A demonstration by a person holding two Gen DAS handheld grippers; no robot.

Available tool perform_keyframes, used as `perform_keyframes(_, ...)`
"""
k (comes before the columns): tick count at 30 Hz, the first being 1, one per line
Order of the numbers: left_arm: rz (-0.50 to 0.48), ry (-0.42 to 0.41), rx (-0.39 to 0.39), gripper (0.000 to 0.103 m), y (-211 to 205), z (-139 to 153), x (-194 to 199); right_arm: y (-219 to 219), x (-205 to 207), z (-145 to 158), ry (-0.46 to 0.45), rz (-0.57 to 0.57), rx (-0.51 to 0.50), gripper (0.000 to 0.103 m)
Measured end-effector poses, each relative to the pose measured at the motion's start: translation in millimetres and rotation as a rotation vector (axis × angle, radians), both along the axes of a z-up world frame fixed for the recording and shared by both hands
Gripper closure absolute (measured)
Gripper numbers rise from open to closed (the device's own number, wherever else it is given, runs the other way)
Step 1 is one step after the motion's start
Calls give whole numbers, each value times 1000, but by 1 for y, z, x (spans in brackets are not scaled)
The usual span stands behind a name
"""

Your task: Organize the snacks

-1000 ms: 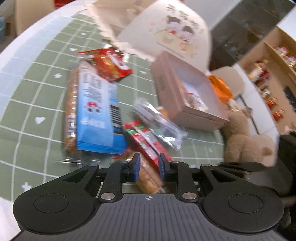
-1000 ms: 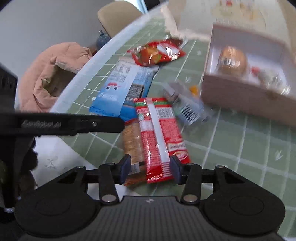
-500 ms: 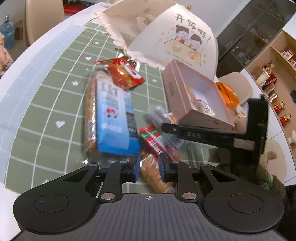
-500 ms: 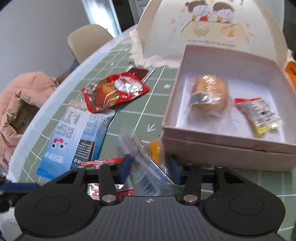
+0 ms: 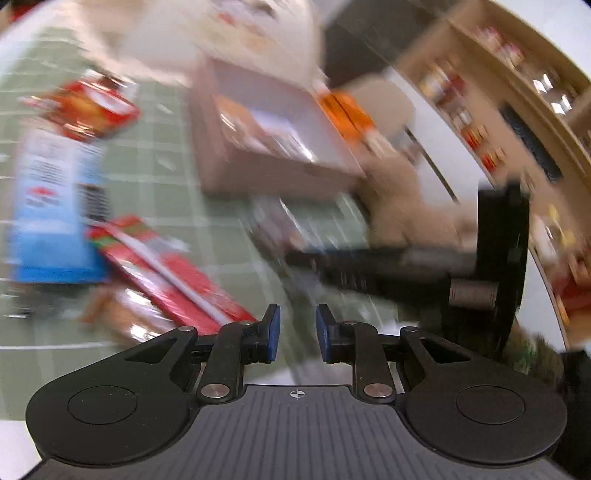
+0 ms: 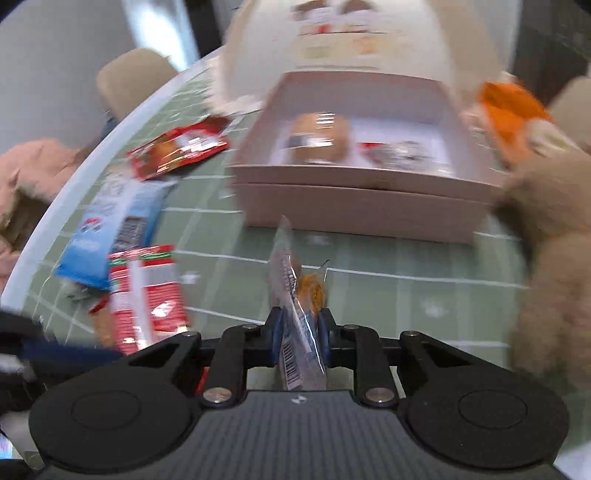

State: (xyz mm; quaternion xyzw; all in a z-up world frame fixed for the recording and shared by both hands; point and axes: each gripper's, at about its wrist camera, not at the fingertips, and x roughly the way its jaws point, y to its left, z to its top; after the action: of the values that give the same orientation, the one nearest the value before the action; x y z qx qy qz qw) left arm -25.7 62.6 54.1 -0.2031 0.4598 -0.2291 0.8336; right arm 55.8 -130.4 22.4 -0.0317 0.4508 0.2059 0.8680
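Right gripper (image 6: 300, 334), jaws just closed, clamped on a clear snack packet (image 6: 295, 295) with an orange piece inside, held edge-up above the green checked tablecloth (image 6: 388, 258), just in front of the open pink box (image 6: 354, 206). Left gripper (image 5: 297, 328) clenched nearly shut on nothing, hovering above the cloth.

Best handling, as a judgement: carried over the near wall of the box with the packet kept high enough to clear the rim, then let go over the bare floor beside the round wrapped bun (image 6: 319, 138) and the small foil packet (image 6: 400, 155) already inside.

Left on the cloth: red striped packet (image 6: 146, 291), blue packet (image 6: 110, 229), red pouch (image 6: 177, 151). In the way: near wall of the box, plush bear (image 6: 546, 229) pressing close at the right corner, orange bag (image 6: 509, 107) behind it. Raised lid (image 6: 343, 33) standing at the back. Much motion blur in both views.
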Motion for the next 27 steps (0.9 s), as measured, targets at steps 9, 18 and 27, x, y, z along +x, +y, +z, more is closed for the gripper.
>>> perform_keyframes(9,1,34,137,79,1,-18,1,-21,-17,-3,17,-54,19,65)
perform_keyframes(18,247,20,242,81,68,-9,5,25,-35,-13,-6,120,-47,66)
perform_keyframes(27,129,-72,196,80,26,17,28,-11,-28,-13,-16,28,-98,53)
